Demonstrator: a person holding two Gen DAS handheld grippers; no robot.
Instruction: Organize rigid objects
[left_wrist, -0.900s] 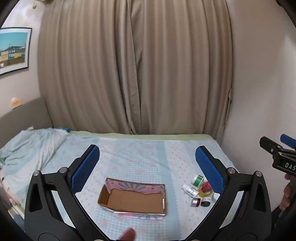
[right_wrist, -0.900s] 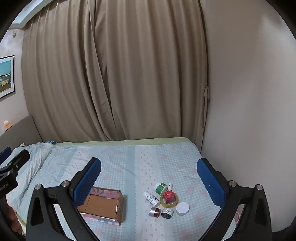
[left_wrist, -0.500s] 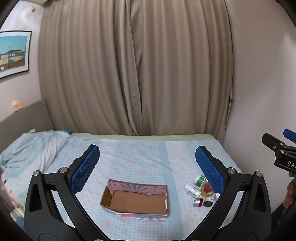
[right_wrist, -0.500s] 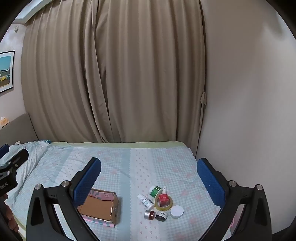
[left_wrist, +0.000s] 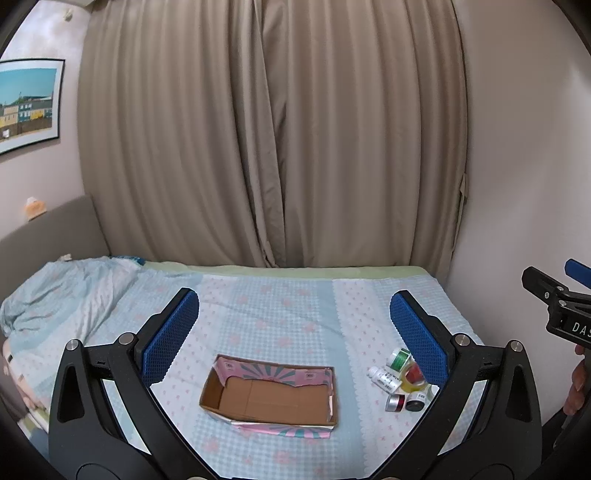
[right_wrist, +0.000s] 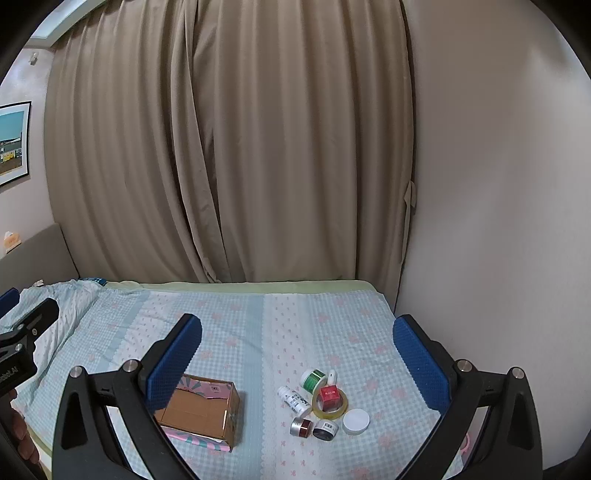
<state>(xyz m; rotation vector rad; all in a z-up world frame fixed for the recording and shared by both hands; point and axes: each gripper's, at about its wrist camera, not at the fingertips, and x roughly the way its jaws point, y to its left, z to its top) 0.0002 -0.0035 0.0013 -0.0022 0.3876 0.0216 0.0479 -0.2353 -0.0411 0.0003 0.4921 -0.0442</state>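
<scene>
**Small hard items wait beside an empty box on the bed**

Everything sits on the bed (right_wrist: 258, 332), on its blue checked sheet. The landmark is the cardboard box (left_wrist: 271, 395), open-topped and empty, with torn pink paper on its walls. To the right of the box, a short gap away, a tight cluster of small containers lies together: a green-labelled jar (right_wrist: 313, 379), a white bottle (right_wrist: 294, 399) lying on its side, a ring of clear tape (right_wrist: 330, 404) with a red cube (right_wrist: 328, 394) standing inside it, two little pots (right_wrist: 314, 427) nearest me, and a white round lid (right_wrist: 356, 421) farthest from the box.

Both tools hang above the bed, touching nothing. The left hand-held gripper (left_wrist: 293, 332) has its blue pads spread wide over the box; the right hand-held gripper (right_wrist: 297, 350) is equally wide apart over the cluster.

These things look light, stiff and smooth. I'd expect the round ones to roll or squirt out of a pinch, so squeezing across the straight sides, low down, seems safest. The lying bottle wants a grip across its middle. The soft mattress may let pieces tip when nudged, and neighbours touch, so the outer items look easiest first.
</scene>
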